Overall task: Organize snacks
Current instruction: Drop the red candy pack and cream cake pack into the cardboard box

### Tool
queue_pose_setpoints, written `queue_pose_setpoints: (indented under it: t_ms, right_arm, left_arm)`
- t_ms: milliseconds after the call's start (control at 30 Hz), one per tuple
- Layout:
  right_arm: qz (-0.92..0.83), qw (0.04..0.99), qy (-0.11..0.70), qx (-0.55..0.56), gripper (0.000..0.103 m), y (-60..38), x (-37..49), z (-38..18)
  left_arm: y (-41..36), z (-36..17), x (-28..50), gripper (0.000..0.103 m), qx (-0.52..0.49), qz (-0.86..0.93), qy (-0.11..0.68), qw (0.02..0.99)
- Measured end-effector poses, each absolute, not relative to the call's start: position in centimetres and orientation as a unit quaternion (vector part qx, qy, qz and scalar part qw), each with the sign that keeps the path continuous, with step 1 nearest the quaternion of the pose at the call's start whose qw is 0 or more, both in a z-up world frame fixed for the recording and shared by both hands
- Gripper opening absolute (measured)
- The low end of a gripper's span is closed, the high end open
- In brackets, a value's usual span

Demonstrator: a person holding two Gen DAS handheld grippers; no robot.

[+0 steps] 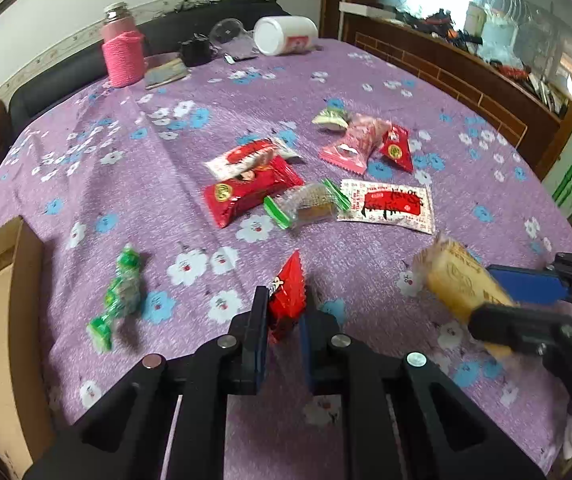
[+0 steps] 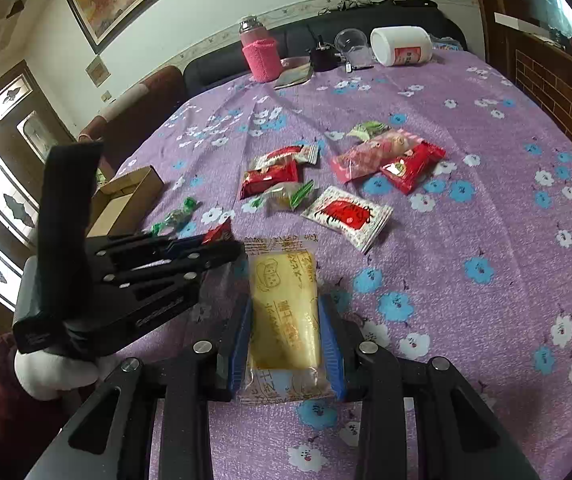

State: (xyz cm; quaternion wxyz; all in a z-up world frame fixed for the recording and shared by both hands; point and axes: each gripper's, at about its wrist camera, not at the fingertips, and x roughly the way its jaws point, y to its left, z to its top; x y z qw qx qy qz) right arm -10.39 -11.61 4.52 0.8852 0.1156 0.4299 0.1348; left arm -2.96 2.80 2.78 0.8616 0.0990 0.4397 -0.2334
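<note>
Both grippers were loaded. The left gripper (image 1: 284, 312) was clamped on a small red triangular packet (image 1: 286, 292), jaws pinching its lower end, the point sticking up just above the purple floral tablecloth (image 1: 365, 80). The right gripper (image 2: 286, 340) was clamped across the width of a yellow cake bar (image 2: 284, 312) in clear film, blue pads pressing both long sides.

Landmark: cardboard box (image 2: 126, 196), open, at the table's left edge. Nearest it lay a green twist-wrapped candy (image 1: 120, 292); the left gripper and its red packet sat just beyond that; the cake bar was further right. The remaining loose snacks lay well away from the box: a long red packet (image 1: 246, 192), a clear packet with green ends (image 1: 305, 204) and a white sachet with a red panel (image 1: 389, 204).

Handling, judged: all items light. The cake bar looked soft and crushable, so grip the sides gently, mid-length. The film is slick and crinkly and may slide. The red packet is thin foil; best held by its sealed edge.

Writing: orange characters and a cartoon figure on the cake wrapper, not legible. Round yellow logo on the long red packet, unreadable.
</note>
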Motion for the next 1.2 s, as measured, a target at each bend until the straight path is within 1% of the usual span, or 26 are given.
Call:
queue_pose_setpoints:
  t_ms: [167, 300, 400, 500, 600, 733, 833, 867, 900, 933, 967, 1000, 1133, 1200]
  right_arm:
    - [0.159, 0.885, 0.423, 0.114, 0.036, -10.0, -10.1, 6.1]
    - [0.203, 0.881, 0.415, 0.098, 0.036, -6.1, -9.6, 8.0]
    - [0.251, 0.871, 0.414, 0.086, 0.036, -1.4, -8.8, 9.1]
    - [0.304, 0.851, 0.421, 0.079, 0.036, 4.0, -7.7, 9.7]
    - [0.334, 0.837, 0.429, 0.059, 0.036, 9.4, -6.7, 9.4]
    - [0.344, 0.819, 0.458, 0.022, 0.036, 16.2, -4.8, 7.0]
    - [0.337, 0.808, 0.482, 0.016, 0.037, 19.0, -3.4, 4.9]
    - [0.336, 0.805, 0.488, 0.018, 0.037, 19.6, -3.1, 4.4]
    - [0.335, 0.802, 0.494, 0.020, 0.038, 20.1, -2.9, 3.9]
    - [0.336, 0.801, 0.495, 0.023, 0.038, 20.5, -2.7, 3.6]
    - [0.337, 0.801, 0.495, 0.027, 0.038, 20.7, -2.4, 3.6]
    - [0.339, 0.800, 0.493, 0.032, 0.038, 20.7, -2.4, 3.6]
    - [0.334, 0.817, 0.468, 0.044, 0.038, 18.6, -3.0, 5.2]
    - [0.324, 0.830, 0.451, 0.057, 0.038, 15.9, -3.8, 6.4]
  left_arm:
    - [7.6, 5.9, -4.3, 0.013, 0.006, -0.246, 0.434, 0.867]
    - [14.6, 9.4, -6.0, 0.014, -0.053, -0.216, 0.408, 0.886]
    - [20.1, 10.5, -6.5, 0.014, -0.068, -0.167, 0.398, 0.900]
    - [25.6, 9.8, -6.3, 0.014, -0.076, -0.105, 0.404, 0.905]
    - [30.0, 8.0, -5.2, 0.014, -0.098, -0.066, 0.426, 0.897]
    - [33.0, 5.8, -4.0, 0.014, -0.098, -0.027, 0.445, 0.890]
    - [34.6, 4.6, -3.4, 0.015, -0.110, -0.009, 0.455, 0.884]
    - [35.2, 4.5, -3.5, 0.018, -0.122, -0.009, 0.455, 0.882]
    - [35.5, 4.5, -3.5, 0.030, -0.134, -0.012, 0.455, 0.880]
    - [35.8, 4.7, -3.8, 0.039, -0.145, -0.013, 0.453, 0.879]
    - [36.1, 4.8, -4.0, 0.055, -0.153, -0.010, 0.451, 0.879]
    - [36.4, 5.1, -4.4, 0.059, -0.158, -0.008, 0.447, 0.880]
    - [37.1, 6.5, -6.3, 0.061, -0.179, -0.011, 0.425, 0.888]
    - [37.1, 7.5, -7.4, 0.068, -0.194, -0.021, 0.409, 0.892]
